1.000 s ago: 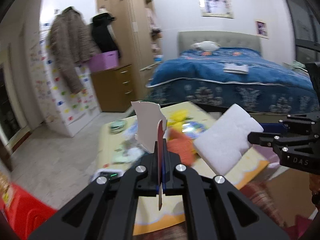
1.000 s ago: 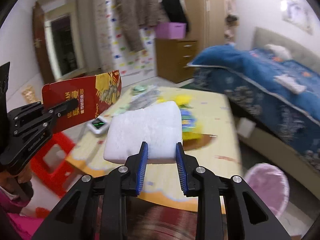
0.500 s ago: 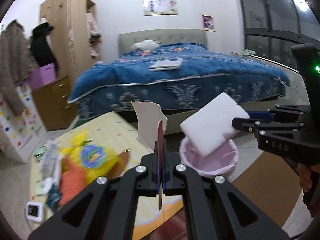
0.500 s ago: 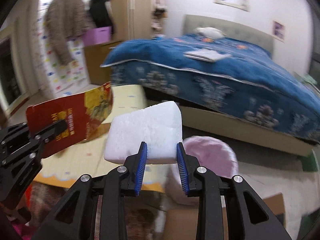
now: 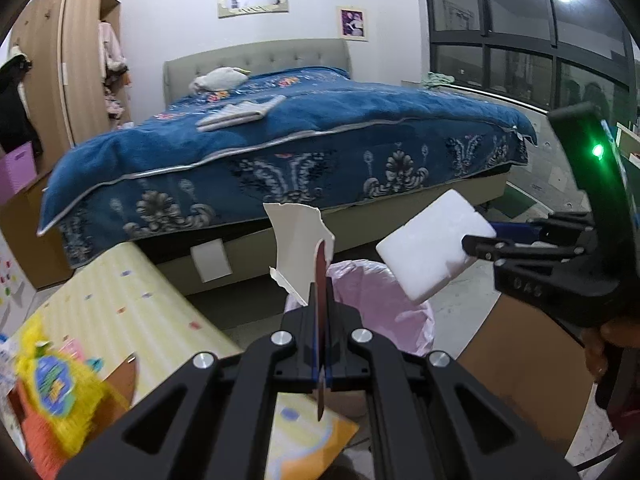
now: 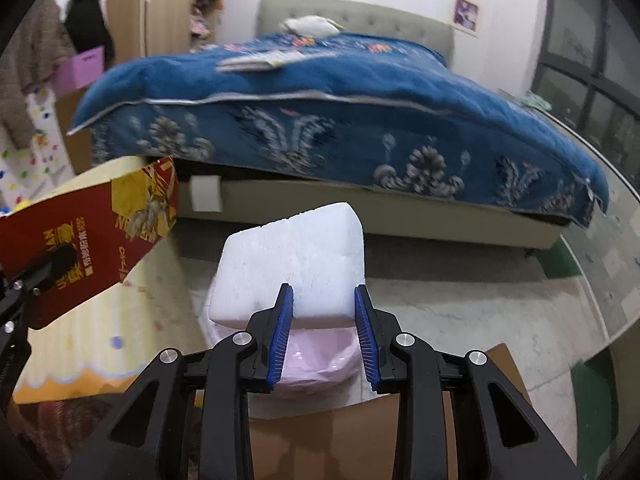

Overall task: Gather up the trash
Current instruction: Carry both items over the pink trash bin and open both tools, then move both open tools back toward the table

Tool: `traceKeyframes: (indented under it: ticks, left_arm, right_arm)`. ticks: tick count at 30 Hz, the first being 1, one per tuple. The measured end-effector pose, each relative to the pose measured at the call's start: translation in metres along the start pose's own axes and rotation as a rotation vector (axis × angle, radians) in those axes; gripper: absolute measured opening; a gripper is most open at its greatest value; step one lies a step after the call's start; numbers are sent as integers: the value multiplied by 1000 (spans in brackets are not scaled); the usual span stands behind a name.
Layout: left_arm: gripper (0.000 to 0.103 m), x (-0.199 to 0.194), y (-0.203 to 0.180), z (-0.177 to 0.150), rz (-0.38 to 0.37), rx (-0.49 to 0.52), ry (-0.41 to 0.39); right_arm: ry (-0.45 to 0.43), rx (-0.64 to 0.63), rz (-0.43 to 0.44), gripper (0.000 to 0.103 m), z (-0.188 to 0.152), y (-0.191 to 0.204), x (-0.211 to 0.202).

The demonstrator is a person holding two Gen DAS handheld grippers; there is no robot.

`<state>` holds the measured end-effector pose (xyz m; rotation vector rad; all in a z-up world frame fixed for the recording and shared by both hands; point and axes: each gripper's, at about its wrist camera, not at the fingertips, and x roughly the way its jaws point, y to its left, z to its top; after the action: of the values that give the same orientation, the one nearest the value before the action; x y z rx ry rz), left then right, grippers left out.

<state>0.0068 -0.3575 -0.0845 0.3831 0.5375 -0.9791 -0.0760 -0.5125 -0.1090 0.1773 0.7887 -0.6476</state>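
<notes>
Two hand-held grippers above pink-lined bin (image 5: 384, 304): left hand-held gripper (image 5: 322, 320) clamped on torn card (image 5: 300, 240); right hand-held gripper (image 6: 322, 312) pinching white foam block (image 6: 296, 264).

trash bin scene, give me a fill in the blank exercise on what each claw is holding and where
1. The right claw grips a white ____ block.
2. The left claw is shut on a torn piece of ____ packaging, printed red on one side.
3. The block hangs above a bin lined with a ____ bag.
4. Behind the bin stands a bed with a ____ cover.

Missing words: foam; cardboard; pink; blue
</notes>
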Motion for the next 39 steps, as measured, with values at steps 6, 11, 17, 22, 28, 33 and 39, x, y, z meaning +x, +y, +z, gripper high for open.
traceKeyframes:
  ticks: [6,11,17,22,28,33,39]
  left_arm:
    - [0,40,-10,14,-48,25,12]
    - [15,67,-7,26,-90,11,20]
    - [37,66,12,33,-69,-39,21]
    - [37,39,35,26,9,-82,39]
    - [37,-10,63,9,115,-142,56]
    - [38,-49,83,-7,179,-187,66]
    - [42,-92,107,-28,241,-248,72]
  right_arm:
    - [50,27,-27,32,6,-12,38]
    - [80,33,-20,40,11,-17,64]
    - [80,54,-2,51,12,-21,65]
    - [32,68,52,51,15,-17,29]
    - [-38,60,198,51,19,9,-23]
    - [-56,31,311,51,19,44,-49]
    - [-87,-57,368,51,27,91,-75]
